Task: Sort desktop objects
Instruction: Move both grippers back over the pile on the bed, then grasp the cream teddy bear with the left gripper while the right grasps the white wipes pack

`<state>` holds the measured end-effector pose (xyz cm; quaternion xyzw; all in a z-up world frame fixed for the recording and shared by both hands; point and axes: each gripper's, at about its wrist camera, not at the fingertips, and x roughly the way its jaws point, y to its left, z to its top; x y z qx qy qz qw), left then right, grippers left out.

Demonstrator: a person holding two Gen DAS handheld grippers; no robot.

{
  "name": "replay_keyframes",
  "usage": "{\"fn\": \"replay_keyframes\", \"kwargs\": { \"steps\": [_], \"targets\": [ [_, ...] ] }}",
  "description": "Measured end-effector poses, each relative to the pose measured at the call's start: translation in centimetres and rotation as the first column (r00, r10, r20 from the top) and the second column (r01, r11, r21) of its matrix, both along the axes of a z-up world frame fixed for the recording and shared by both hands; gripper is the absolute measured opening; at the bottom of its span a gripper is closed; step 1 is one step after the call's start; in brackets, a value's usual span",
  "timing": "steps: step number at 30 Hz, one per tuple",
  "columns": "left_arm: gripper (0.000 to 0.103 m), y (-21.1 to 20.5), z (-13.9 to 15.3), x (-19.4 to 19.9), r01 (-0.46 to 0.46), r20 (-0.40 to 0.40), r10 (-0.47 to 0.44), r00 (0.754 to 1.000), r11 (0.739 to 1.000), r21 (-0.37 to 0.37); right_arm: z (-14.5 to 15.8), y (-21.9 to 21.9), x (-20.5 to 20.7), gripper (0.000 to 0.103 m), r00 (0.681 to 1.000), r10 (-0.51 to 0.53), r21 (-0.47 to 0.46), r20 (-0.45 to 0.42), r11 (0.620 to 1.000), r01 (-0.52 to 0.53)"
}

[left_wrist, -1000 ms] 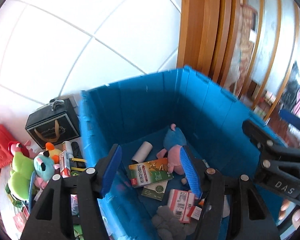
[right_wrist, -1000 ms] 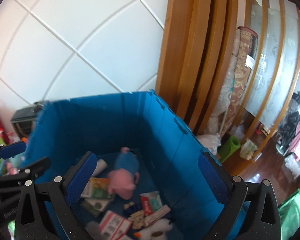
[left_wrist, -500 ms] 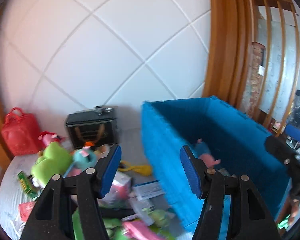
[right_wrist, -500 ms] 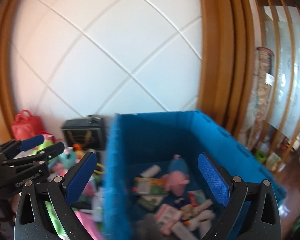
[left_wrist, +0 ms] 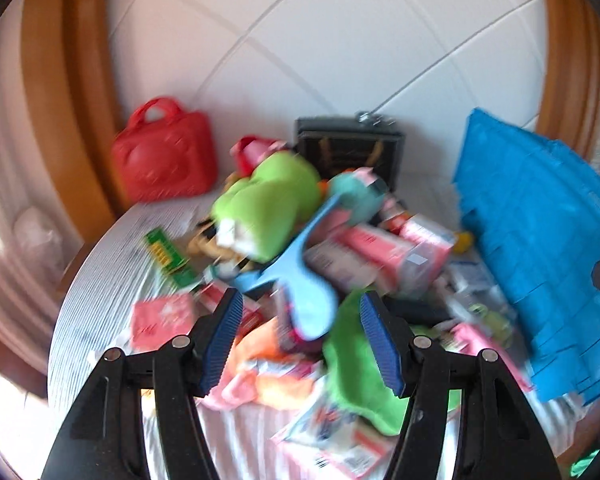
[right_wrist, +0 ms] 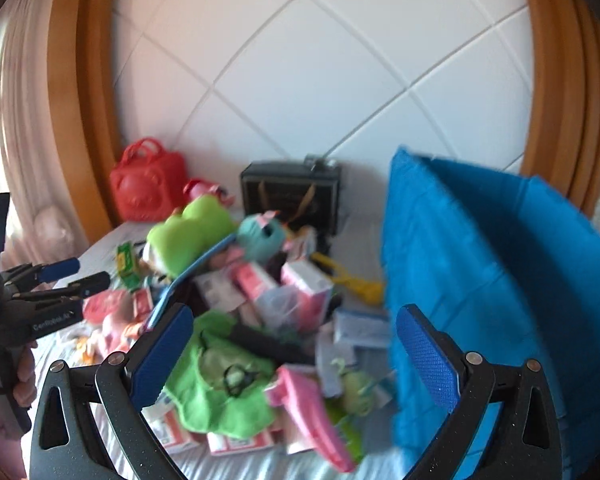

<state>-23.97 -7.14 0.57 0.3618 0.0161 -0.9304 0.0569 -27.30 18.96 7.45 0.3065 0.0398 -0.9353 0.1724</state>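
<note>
Clutter heap on striped counter [left_wrist: 100, 280], both views motion-blurred.
Pile [right_wrist: 260, 300]: soft toys, pink cartons, green cloth, light-blue hanger [left_wrist: 300, 264], lying left of blue bin [right_wrist: 480, 280]; red bag [left_wrist: 164, 156] and black box [left_wrist: 348, 148] against wall behind. Left hand-held gripper [left_wrist: 300, 334] jaws apart, nothing between. Right hand-held gripper [right_wrist: 292, 354] jaws wide, empty, above pile.

— What do we see behind the table?
— We see a white tiled wall [right_wrist: 320, 80] with diagonal seams, a curved wooden frame [right_wrist: 88, 100] at its left, and a pale curtain [right_wrist: 16, 80] far left.
</note>
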Motion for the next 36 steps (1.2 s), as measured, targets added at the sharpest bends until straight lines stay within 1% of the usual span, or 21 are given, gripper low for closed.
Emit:
{"fn": "replay_keyframes", "kwargs": {
  "steps": [4, 6, 8, 12, 14, 16, 19, 21, 23, 25, 31, 33, 35, 36],
  "targets": [
    [0.060, -4.1, -4.0, 2.0, -0.064, 0.051, 0.065, 0.997, 0.998, -0.021, -4.8, -2.6, -0.5, 0.103, 0.994, 0.019, 0.008, 0.108, 1.000, -0.020],
    [0.060, -6.3, -6.2, 3.3, -0.102, 0.085, 0.103, 0.991, 0.995, -0.021, -7.0, -3.5, -0.9, 0.103, 0.986, 0.025, -0.004, 0.163, 1.000, -0.025],
    [0.061, -8.4, -8.3, 4.5, -0.142, 0.120, 0.144, 0.982, 0.990, -0.024, -8.9, -4.3, -1.2, 0.103, 0.976, 0.030, -0.010, 0.214, 1.000, -0.028],
    [0.060, -12.2, -11.9, 6.4, -0.203, 0.180, 0.211, 0.961, 0.977, -0.062, -12.7, -6.5, -1.8, 0.103, 0.952, 0.034, -0.001, 0.305, 0.999, -0.035],
    [0.060, -14.0, -13.6, 7.1, -0.219, 0.213, 0.227, 0.950, 0.974, -0.065, -13.9, -7.6, -1.6, 0.103, 0.944, 0.042, 0.015, 0.328, 0.999, -0.050],
    [0.060, -15.6, -15.1, 7.6, -0.232, 0.248, 0.238, 0.939, 0.971, -0.052, -15.3, -9.1, -1.5, 0.103, 0.933, 0.049, 0.038, 0.356, 0.997, -0.067],
    [0.060, -17.5, -17.1, 7.6, -0.245, 0.294, 0.244, 0.924, 0.969, -0.035, -16.7, -11.2, -1.3, 0.103, 0.908, 0.064, 0.041, 0.414, 0.995, -0.089],
    [0.061, -18.5, -18.3, 7.2, -0.237, 0.317, 0.234, 0.919, 0.971, -0.031, -17.3, -12.5, -1.0, 0.103, 0.899, 0.064, 0.042, 0.433, 0.995, -0.091],
    [0.060, -19.2, -19.2, 6.5, -0.215, 0.332, 0.212, 0.919, 0.976, -0.029, -17.8, -13.4, -0.8, 0.103, 0.893, 0.058, 0.039, 0.447, 0.996, -0.084],
    [0.060, -19.7, -19.6, 5.5, -0.187, 0.335, 0.184, 0.924, 0.982, -0.023, -18.3, -14.3, -0.7, 0.103, 0.886, 0.047, 0.035, 0.462, 0.997, -0.071],
    [0.060, -20.6, -20.5, 1.6, -0.084, 0.340, 0.073, 0.938, 0.996, 0.019, -19.9, -16.4, -0.5, 0.103, 0.866, -0.022, 0.065, 0.499, 0.998, -0.012],
    [0.060, -20.6, -20.9, 0.1, -0.046, 0.347, 0.030, 0.937, 0.998, 0.037, -20.4, -17.1, -0.6, 0.103, 0.855, -0.034, 0.057, 0.517, 0.998, 0.006],
    [0.061, -20.6, -21.5, -1.1, -0.016, 0.367, -0.006, 0.930, 0.998, 0.059, -21.1, -17.8, -0.8, 0.103, 0.836, -0.040, 0.050, 0.548, 0.999, 0.015],
    [0.061, -20.5, -21.6, -1.5, -0.005, 0.363, -0.024, 0.932, 0.997, 0.078, -21.4, -18.2, -1.0, 0.103, 0.828, -0.046, 0.053, 0.559, 0.998, 0.020]
  ]
}}
